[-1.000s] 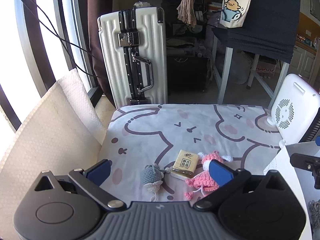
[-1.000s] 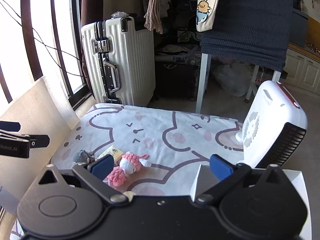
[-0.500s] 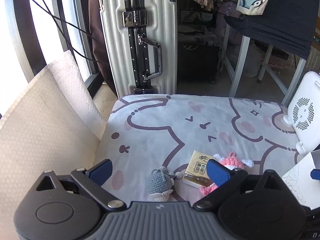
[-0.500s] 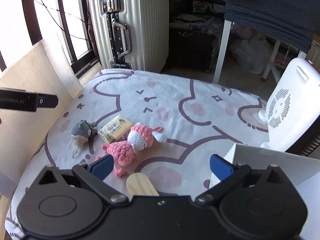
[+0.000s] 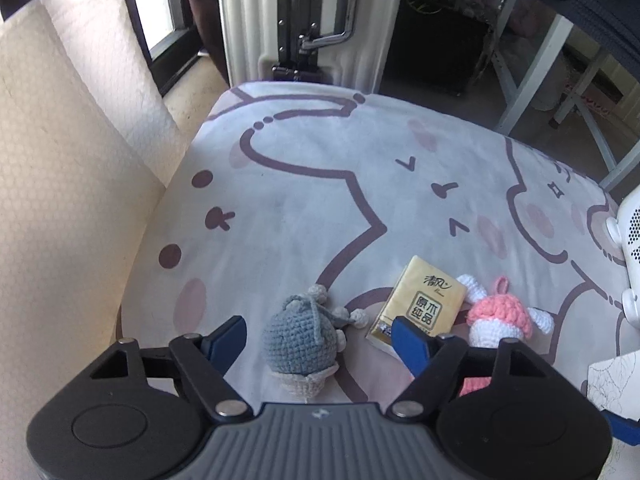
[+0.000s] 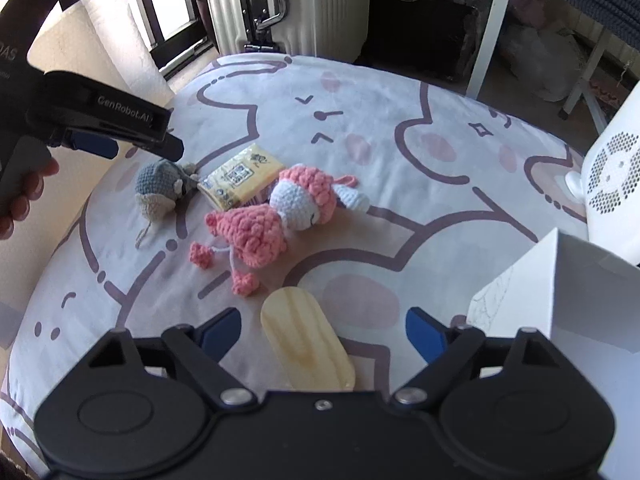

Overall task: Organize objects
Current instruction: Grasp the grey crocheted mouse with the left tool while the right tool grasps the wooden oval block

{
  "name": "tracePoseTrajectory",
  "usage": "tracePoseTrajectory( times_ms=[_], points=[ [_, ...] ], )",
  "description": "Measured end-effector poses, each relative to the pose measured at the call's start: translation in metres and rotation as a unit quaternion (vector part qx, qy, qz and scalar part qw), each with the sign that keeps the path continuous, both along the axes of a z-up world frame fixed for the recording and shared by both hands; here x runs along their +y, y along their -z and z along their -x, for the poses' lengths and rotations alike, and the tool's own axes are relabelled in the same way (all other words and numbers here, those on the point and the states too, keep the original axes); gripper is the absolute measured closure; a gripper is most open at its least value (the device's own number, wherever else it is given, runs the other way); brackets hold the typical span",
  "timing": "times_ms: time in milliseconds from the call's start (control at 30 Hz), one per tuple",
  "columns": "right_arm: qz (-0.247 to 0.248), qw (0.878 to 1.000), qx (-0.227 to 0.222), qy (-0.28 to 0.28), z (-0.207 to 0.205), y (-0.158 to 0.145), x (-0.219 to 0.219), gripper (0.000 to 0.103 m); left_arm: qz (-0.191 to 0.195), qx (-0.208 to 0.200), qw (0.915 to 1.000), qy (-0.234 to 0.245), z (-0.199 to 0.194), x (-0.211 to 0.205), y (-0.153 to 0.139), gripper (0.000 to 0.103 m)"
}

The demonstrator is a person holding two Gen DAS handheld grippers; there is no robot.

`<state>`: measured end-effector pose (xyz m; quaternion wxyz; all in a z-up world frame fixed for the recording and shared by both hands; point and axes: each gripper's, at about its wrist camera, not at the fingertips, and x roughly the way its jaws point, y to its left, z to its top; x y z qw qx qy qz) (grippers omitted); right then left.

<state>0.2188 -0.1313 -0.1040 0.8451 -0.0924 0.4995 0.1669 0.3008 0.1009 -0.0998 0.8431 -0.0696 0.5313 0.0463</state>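
Observation:
A grey crochet toy (image 5: 302, 340) lies on the cartoon-print cloth (image 5: 304, 208), between the fingers of my left gripper (image 5: 316, 340). Those jaws are closing, and their blue pads stand clear of the toy on both sides. Right of it lie a yellow tissue pack (image 5: 424, 304) and a pink crochet doll (image 5: 500, 316). In the right wrist view the left gripper (image 6: 132, 146) hangs over the grey toy (image 6: 158, 188). My right gripper (image 6: 322, 334) is closing too, with a pale wooden piece (image 6: 308, 340) lying between its fingers, untouched. Beyond it are the doll (image 6: 276, 216) and the pack (image 6: 244, 178).
A white box (image 6: 560, 300) stands open at the near right, with a white fan heater (image 6: 616, 184) behind it. A white suitcase (image 6: 288, 4) stands past the far edge. Bubble-wrap sheet (image 5: 60, 200) leans along the left side. A hand (image 6: 20, 196) holds the left gripper.
Both grippers have sunk toward the cloth and tipped downward. The left one has come over the grey toy with narrower jaws. The wooden piece has come between the right fingers.

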Motion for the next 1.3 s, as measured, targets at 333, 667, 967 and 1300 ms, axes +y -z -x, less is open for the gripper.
tracePoseTrajectory(
  times_ms=[333, 667, 967, 1300],
  points=[
    [0.028, 0.998, 0.039, -0.047, -0.01, 0.032, 0.016, 0.026, 0.015, 0.061, 0.9979, -0.018, -0.017, 0.003, 0.03, 0.034],
    [0.062, 0.993, 0.056, -0.078, -0.011, 0.044, 0.029, 0.051, 0.032, 0.072, 0.9963, -0.033, -0.017, 0.013, 0.035, 0.047],
    [0.035, 0.996, 0.041, -0.071, -0.007, 0.025, 0.024, 0.055, 0.01, 0.041, 0.9989, -0.021, -0.005, 0.009, 0.01, 0.049],
    [-0.023, 0.999, -0.011, -0.039, -0.004, -0.027, 0.006, 0.055, -0.032, -0.039, 0.9987, -0.006, 0.03, 0.008, -0.044, 0.049]
  ],
)
